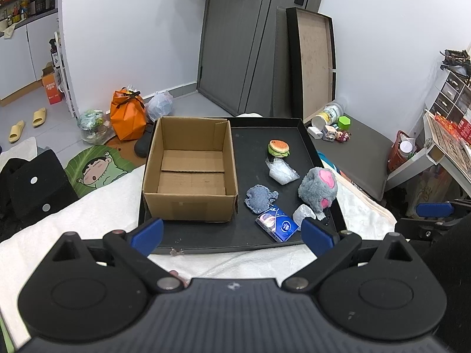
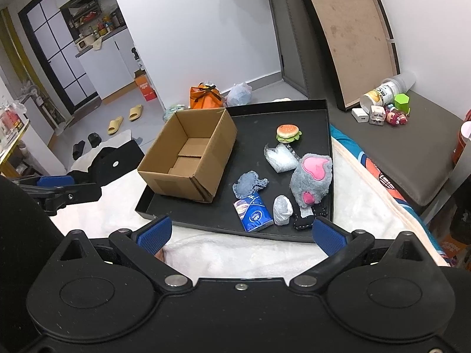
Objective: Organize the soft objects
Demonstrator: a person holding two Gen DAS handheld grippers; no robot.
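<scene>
The cardboard box (image 1: 190,173) sits open and empty on the left half of the black tray (image 1: 294,244), and every soft thing lies loose on the tray's right half, so the sorting appears not yet begun. From the box, the burger toy (image 1: 278,148) lies at about two o'clock, a crumpled clear bag (image 1: 282,171) just below it, the grey-and-pink plush (image 1: 318,189) at three o'clock, the blue-grey fabric patch (image 1: 260,197) nearest the box, and the blue tissue pack (image 1: 276,224) with a small white wrapped bundle (image 1: 304,214) at four to five o'clock; a black stitched piece (image 2: 309,220) peeks from under the plush. The left gripper (image 1: 232,235) hovers at the tray's near edge with its blue fingers spread wide and nothing between them; the right gripper (image 2: 241,234) is likewise spread and empty. The next move likely calls for closing on one item, probably the tissue pack or the patch, then lifting it over the box wall. The items lie close together, some touching, so a neighbour may get pinched. The tray rests on a white blanket (image 2: 235,259), a soft footing.
</scene>
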